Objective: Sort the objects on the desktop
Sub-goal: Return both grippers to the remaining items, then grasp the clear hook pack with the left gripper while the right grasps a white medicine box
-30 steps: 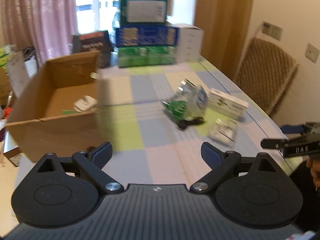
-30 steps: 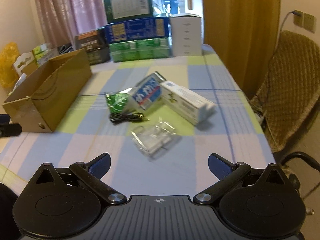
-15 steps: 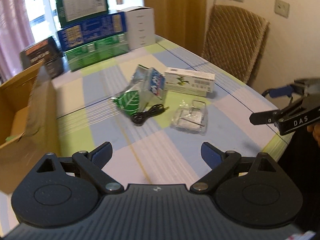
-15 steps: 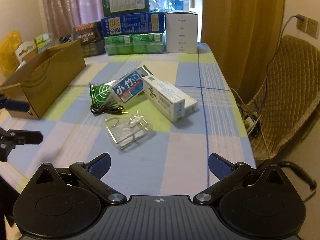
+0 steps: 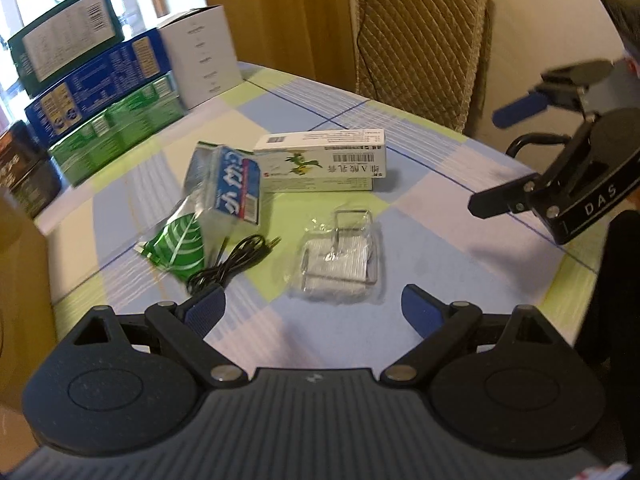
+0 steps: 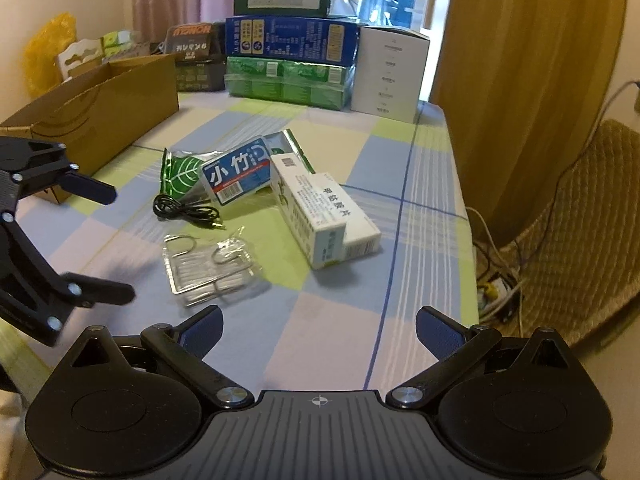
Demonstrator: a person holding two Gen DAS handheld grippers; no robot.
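Observation:
A small heap lies mid-table: a white medicine box, a blue-labelled pack on a green foil bag, a coiled black cable, and a clear packet of metal hooks. My left gripper is open, just short of the hook packet and cable. My right gripper is open too, nearer the table's front edge, holding nothing.
An open cardboard box stands at the left. Stacked green, blue and white cartons line the far end. A quilted chair sits past the table's right edge, with cords on the floor.
The left gripper has swung right from the cardboard box and closed in on the heap. The right gripper has moved in toward the items. Both stayed open.

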